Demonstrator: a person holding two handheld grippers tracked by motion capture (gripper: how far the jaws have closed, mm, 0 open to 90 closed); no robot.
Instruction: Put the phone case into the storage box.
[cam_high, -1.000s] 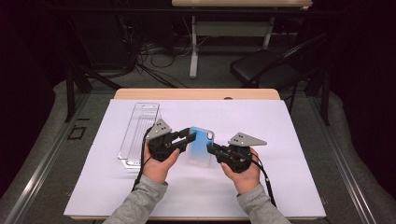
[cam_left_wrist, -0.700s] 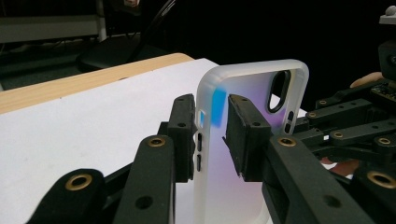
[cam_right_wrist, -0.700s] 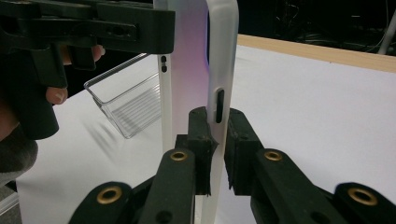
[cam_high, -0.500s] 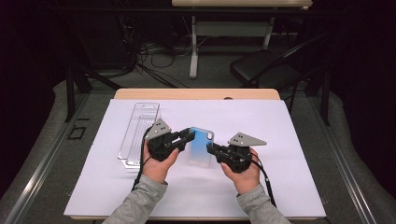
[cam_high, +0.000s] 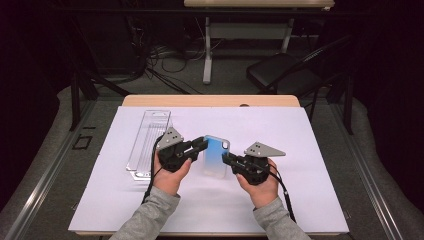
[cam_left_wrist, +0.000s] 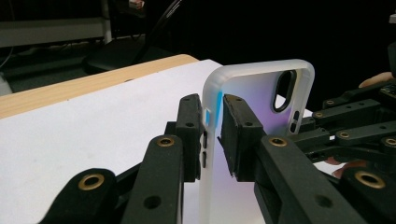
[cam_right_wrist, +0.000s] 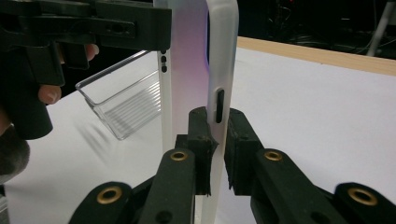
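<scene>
A frosted, round-cornered phone case (cam_high: 216, 156) was clamped at opposite edges by the just-closed left gripper (cam_high: 201, 145) and the shut right gripper (cam_high: 226, 159), beside a ribbed clear tray (cam_high: 148, 142).

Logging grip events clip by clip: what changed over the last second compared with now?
The left tool has just been closing its jaws on the left edge of the translucent blue-tinted phone case, which sits between its pads. The right tool stays shut on the case's opposite edge. Neither hand shifted; the case, the clear plastic tray and the white paper sheet lie as before.
</scene>
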